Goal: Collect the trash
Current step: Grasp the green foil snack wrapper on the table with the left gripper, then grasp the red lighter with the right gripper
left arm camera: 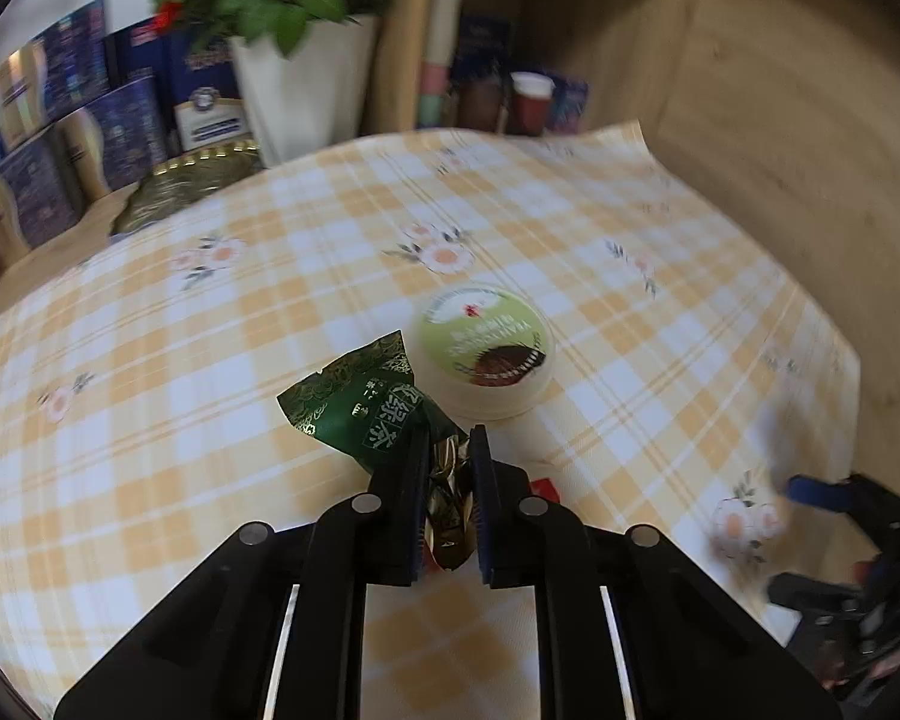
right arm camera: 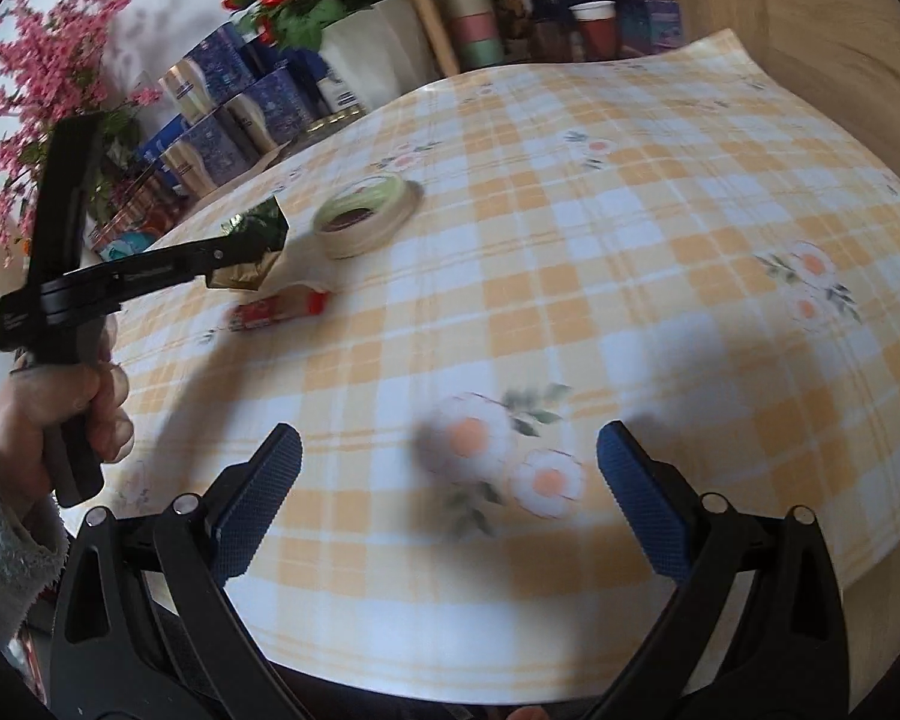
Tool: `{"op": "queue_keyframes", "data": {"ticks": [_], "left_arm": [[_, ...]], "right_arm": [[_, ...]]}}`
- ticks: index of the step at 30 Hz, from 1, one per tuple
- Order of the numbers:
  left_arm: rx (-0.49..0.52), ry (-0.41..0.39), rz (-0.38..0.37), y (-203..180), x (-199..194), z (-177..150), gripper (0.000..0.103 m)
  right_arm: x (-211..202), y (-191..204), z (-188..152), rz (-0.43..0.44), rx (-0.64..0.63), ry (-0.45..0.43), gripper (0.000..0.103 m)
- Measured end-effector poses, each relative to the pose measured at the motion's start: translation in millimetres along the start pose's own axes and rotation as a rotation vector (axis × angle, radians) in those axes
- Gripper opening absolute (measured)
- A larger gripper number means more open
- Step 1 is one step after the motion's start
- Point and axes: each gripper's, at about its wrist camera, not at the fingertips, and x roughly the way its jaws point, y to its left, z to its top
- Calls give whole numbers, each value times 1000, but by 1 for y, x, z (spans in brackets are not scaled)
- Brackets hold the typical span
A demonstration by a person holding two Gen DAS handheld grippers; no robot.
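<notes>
My left gripper (left arm camera: 448, 444) is shut on a crumpled green wrapper with a gold lining (left arm camera: 360, 402), pinched between its pads just above the checked tablecloth (left arm camera: 210, 330). Beyond it lies a round tub with a green lid (left arm camera: 486, 342), and a red wrapper (left arm camera: 543, 489) peeks out to the right of the fingers. In the right wrist view the left gripper (right arm camera: 252, 252) holds the green wrapper (right arm camera: 264, 222) beside the tub (right arm camera: 366, 216), with the red wrapper (right arm camera: 282, 312) flat below it. My right gripper (right arm camera: 448, 441) is open over the cloth, holding nothing.
A white pot of red flowers (left arm camera: 294, 90), blue boxes (left arm camera: 90, 138) and a gold tray (left arm camera: 192, 186) line the far edge. A wooden shelf with cups (left arm camera: 531, 102) stands behind. A wooden wall (left arm camera: 780, 150) borders the right. A hand (right arm camera: 78, 396) grips the left tool.
</notes>
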Motion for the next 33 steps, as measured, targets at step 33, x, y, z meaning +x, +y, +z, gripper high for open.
{"op": "queue_keyframes", "data": {"ticks": [33], "left_arm": [[-442, -244, -41, 83, -180, -164, 13]], "right_arm": [[117, 134, 55, -189, -137, 178, 84]]}}
